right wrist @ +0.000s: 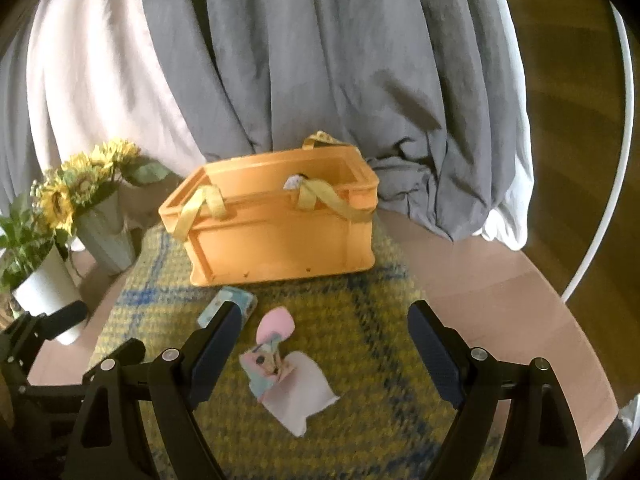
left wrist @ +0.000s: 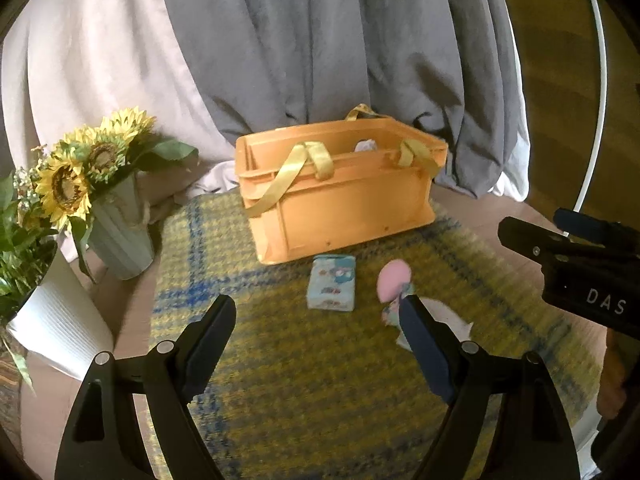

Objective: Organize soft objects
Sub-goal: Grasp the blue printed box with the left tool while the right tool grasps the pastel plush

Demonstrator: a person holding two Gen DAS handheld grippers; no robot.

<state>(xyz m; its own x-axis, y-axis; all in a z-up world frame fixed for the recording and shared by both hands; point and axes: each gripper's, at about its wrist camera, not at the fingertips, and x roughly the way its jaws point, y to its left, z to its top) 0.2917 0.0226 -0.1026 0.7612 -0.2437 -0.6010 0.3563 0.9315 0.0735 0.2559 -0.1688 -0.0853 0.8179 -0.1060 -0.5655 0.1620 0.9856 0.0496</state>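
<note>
The right gripper [right wrist: 324, 324], jaws apart and empty, is being aimed at the pink cloth [right wrist: 298, 396]; the mat [right wrist: 360, 360] could be pinched too.

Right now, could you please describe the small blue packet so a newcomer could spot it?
Find the orange crate on the yellow plaid mat. The small blue packet lies just before it; unlike the floppy pink cloth beside it, it is boxy and printed.
</note>
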